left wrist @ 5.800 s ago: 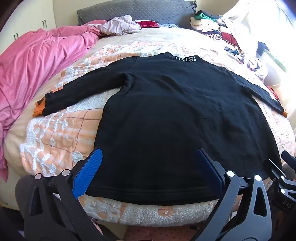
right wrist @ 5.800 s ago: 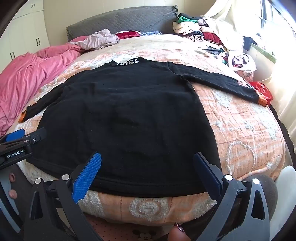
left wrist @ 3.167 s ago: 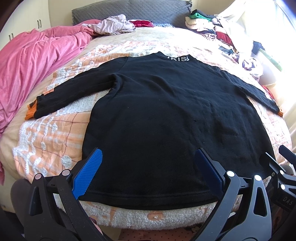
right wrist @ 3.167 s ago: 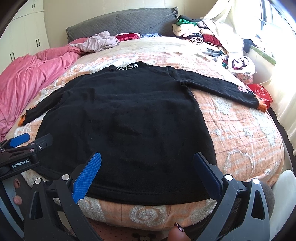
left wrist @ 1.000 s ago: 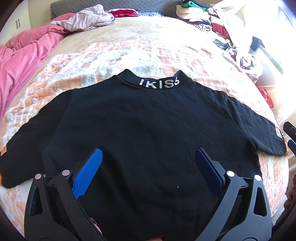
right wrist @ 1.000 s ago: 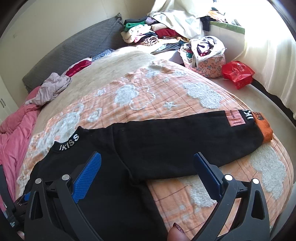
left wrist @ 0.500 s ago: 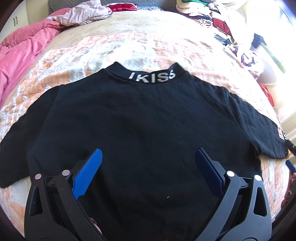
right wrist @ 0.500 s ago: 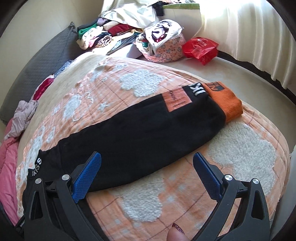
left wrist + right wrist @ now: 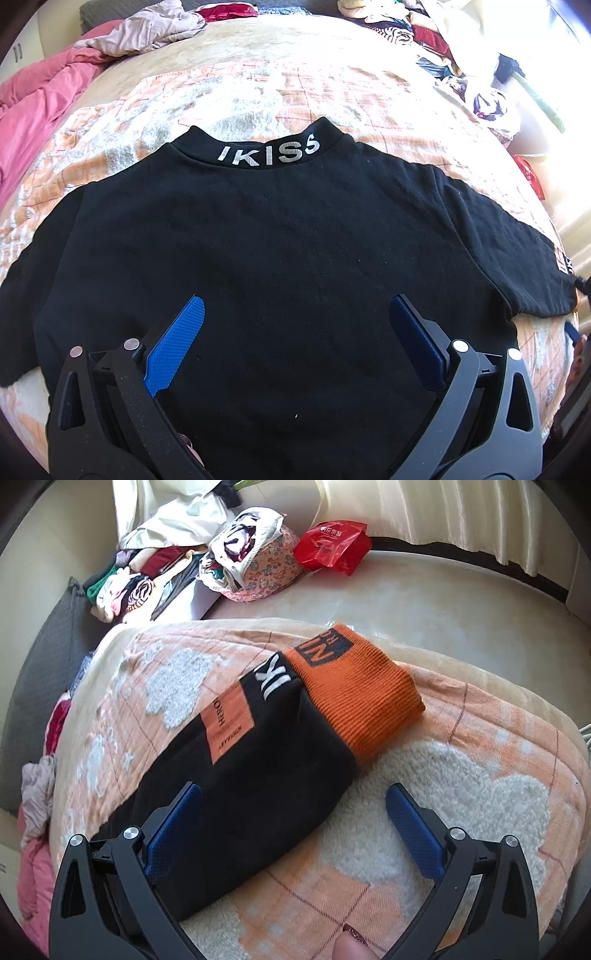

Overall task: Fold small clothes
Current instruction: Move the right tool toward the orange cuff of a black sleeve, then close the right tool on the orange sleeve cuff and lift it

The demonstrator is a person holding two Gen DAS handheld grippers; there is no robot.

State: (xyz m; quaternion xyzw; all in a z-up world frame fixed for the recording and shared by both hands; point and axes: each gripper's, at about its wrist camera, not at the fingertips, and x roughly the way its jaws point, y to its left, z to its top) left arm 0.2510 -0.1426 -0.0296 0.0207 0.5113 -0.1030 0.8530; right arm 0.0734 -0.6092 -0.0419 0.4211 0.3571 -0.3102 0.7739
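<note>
A black long-sleeved sweatshirt [image 9: 280,240] lies flat on the bed, its collar printed IKISS at the far side. My left gripper [image 9: 295,321] hovers open over the middle of its body, nothing between the blue pads. In the right wrist view the sweatshirt's right sleeve [image 9: 243,786] ends in an orange ribbed cuff [image 9: 354,705] near the bed's edge. My right gripper [image 9: 293,812] is open just above the sleeve, short of the cuff, holding nothing. The left sleeve runs out of the left wrist view at the left.
The orange and white quilt [image 9: 258,92] covers the bed. A pink blanket [image 9: 33,92] is heaped at the left. Piled clothes [image 9: 133,579], a floral bag [image 9: 258,568] and a red plastic bag [image 9: 332,546] lie beyond the bed on the right. A fingertip [image 9: 351,945] shows at the bottom.
Both grippers moved forward from the hem. The left now sits over the chest below the collar; the right swung out to the right sleeve and came close to its orange cuff.
</note>
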